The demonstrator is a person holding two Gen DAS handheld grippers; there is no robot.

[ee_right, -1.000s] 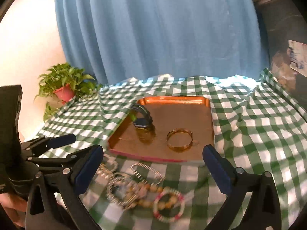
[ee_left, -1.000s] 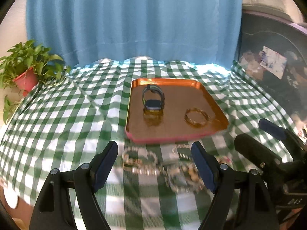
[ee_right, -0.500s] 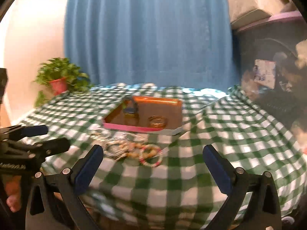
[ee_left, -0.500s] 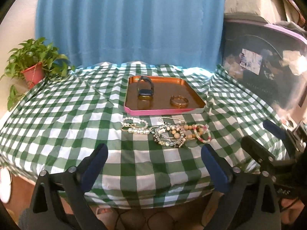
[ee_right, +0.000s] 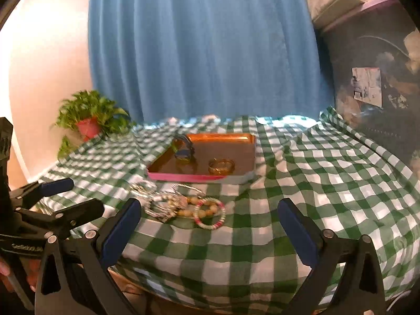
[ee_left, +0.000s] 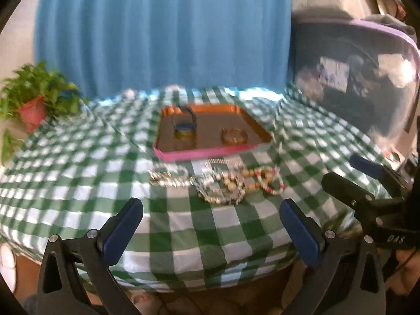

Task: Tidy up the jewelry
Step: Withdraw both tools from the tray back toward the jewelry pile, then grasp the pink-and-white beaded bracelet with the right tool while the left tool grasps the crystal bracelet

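Blurring together, tangled bracelets (ee_left: 218, 183) lie before the tray (ee_left: 210, 153), individually indistinct.

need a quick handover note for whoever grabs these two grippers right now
Left gripper: open, holding nothing, near the table's front edge.
Right gripper: open, holding nothing, alongside.
Tray: on the checked cloth, holding a watch and a gold bangle.
Done: those two pieces are in the tray.
Left: the tangled pile of bracelets and the pink beaded bracelet lie on the cloth just in front of the tray; they probably belong in it.
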